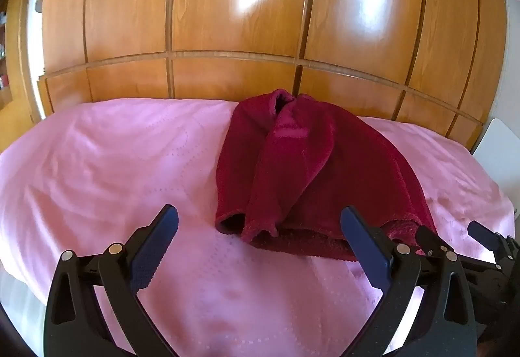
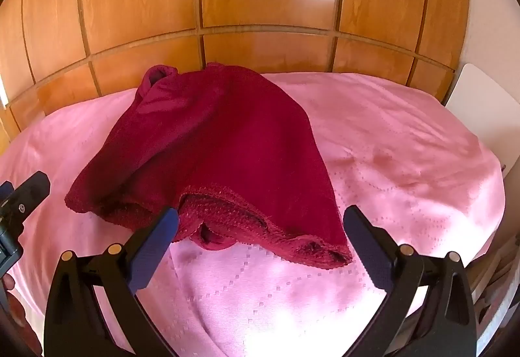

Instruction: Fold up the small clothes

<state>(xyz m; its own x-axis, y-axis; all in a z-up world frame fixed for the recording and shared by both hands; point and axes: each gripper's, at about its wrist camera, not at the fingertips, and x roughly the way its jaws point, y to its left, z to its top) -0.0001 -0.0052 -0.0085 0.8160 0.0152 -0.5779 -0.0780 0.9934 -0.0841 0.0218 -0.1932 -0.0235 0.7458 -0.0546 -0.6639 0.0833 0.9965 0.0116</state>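
A small dark red fleece garment (image 1: pixel 312 168) lies on the pink bedspread (image 1: pixel 113 162), collar at the far end, one sleeve folded over its front, hem toward me. It also shows in the right wrist view (image 2: pixel 227 145). My left gripper (image 1: pixel 260 223) is open and empty, just short of the hem, its right finger over the hem's edge. My right gripper (image 2: pixel 260 223) is open and empty, with the hem's near right corner between its fingers. The right gripper also shows at the right edge of the left wrist view (image 1: pixel 455 243). The left one shows at the left edge of the right wrist view (image 2: pixel 22 194).
A wooden panelled wardrobe (image 1: pixel 260 15) stands right behind the bed. A white piece of furniture (image 2: pixel 471 97) stands at the bed's far right corner. The pink bedspread (image 2: pixel 406 145) lies bare to the left and right of the garment.
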